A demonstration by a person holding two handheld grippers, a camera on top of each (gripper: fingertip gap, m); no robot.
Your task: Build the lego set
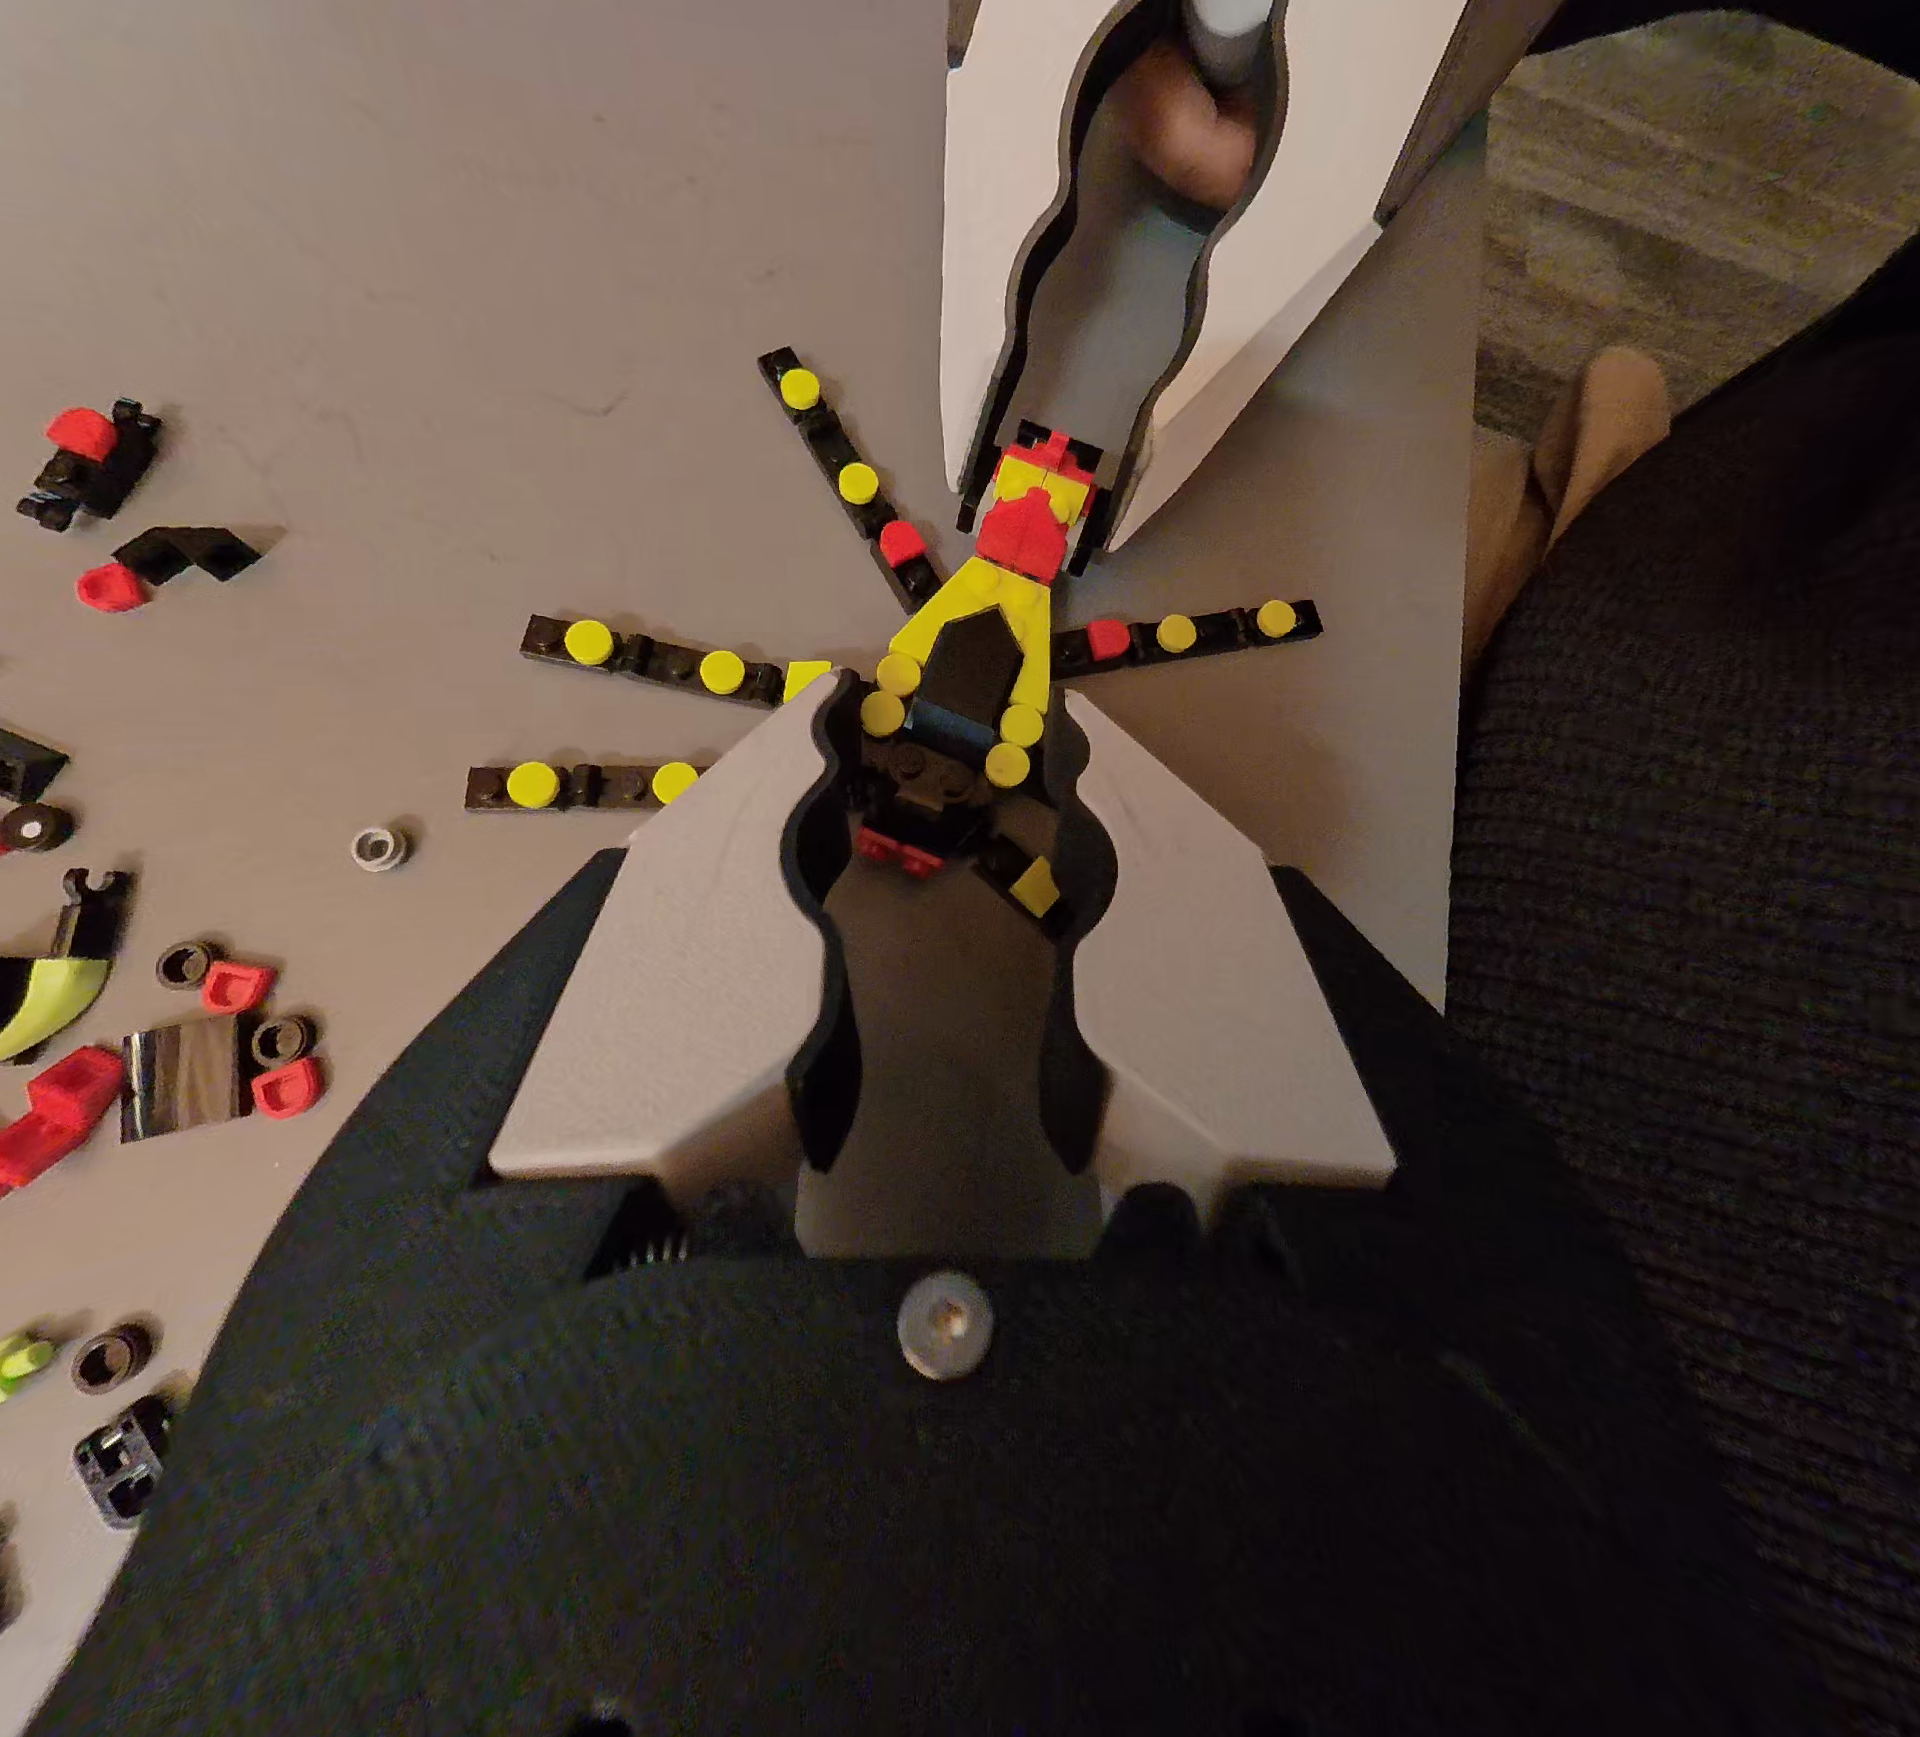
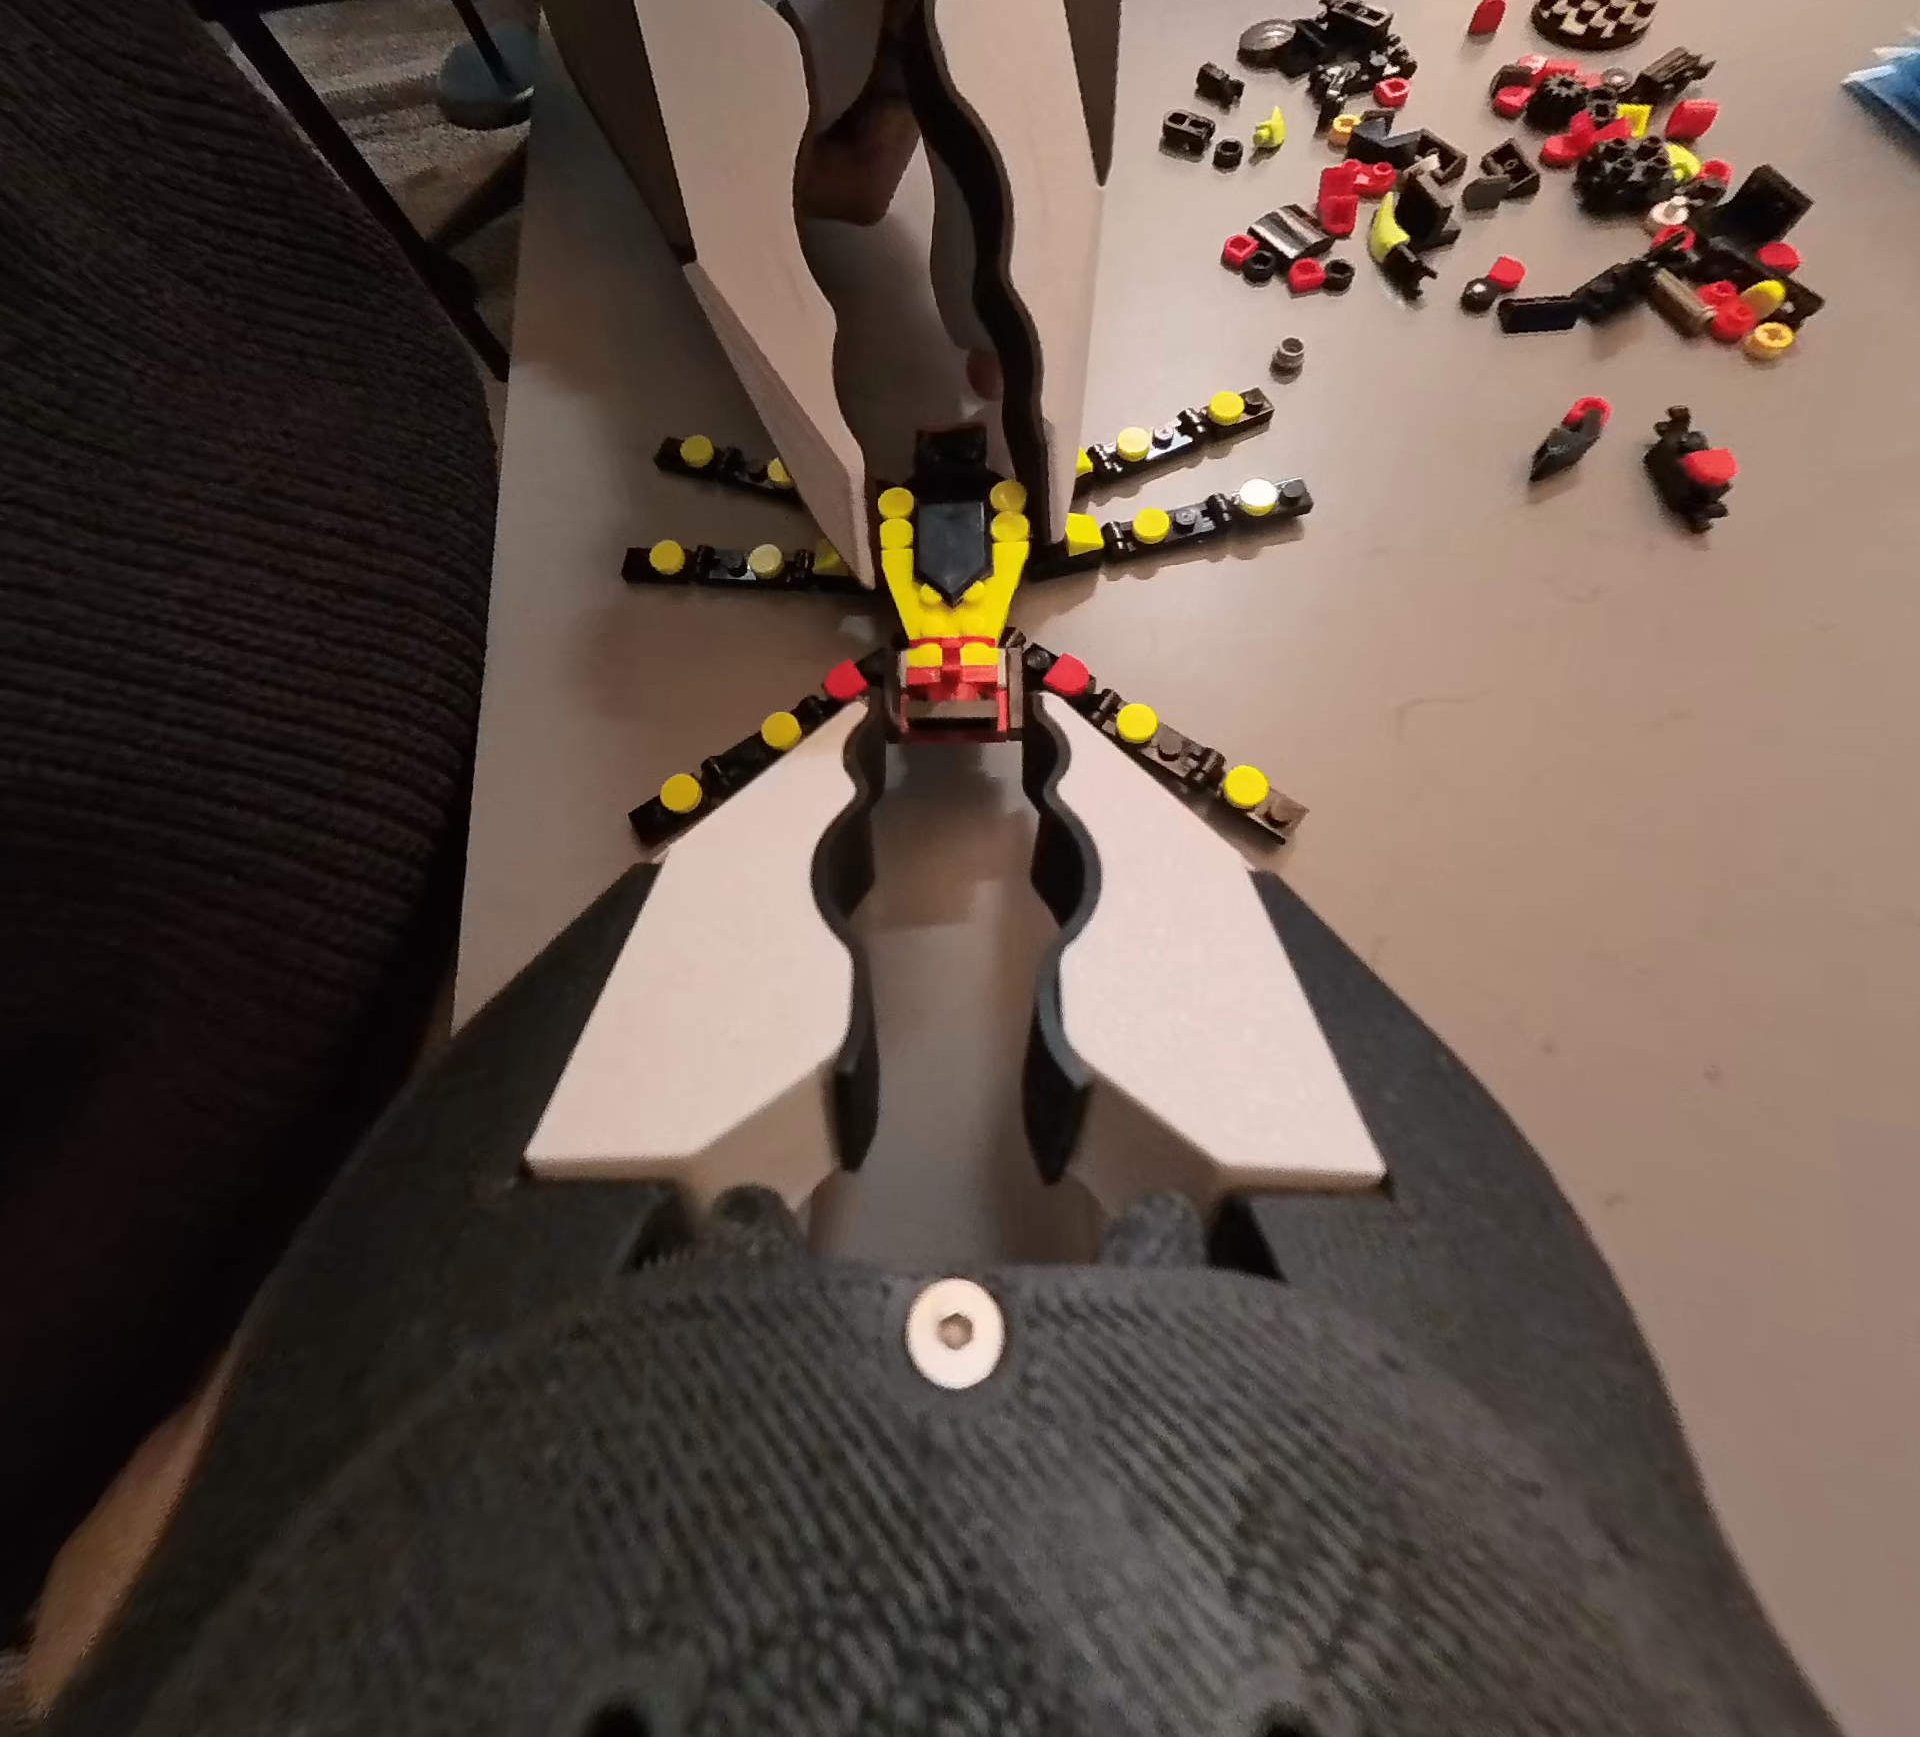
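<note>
A lego spider [image 1: 971, 648] lies on the grey table [image 1: 520, 233] near its edge. It has a yellow and black body, a red and yellow head [image 1: 1023, 534] and black legs [image 1: 665, 659] dotted with round yellow tiles. My left gripper [image 1: 951, 731] is shut on the rear of the body. My right gripper [image 1: 1039, 503] comes from the opposite side and is shut on the head. In the right wrist view the right gripper [image 2: 951, 716] clamps the red head [image 2: 951, 679] and the left gripper [image 2: 956, 524] clamps the body [image 2: 951, 544].
Several loose black, red and yellow pieces [image 2: 1507, 170] lie scattered on the table [image 2: 1455, 856], also in the left wrist view [image 1: 187, 1043]. A small grey round stud [image 1: 381, 846] lies alone near the legs. Dark fabric [image 1: 1714, 856] sits just past the table edge. My two grippers' fingertips are within a few centimetres of each other.
</note>
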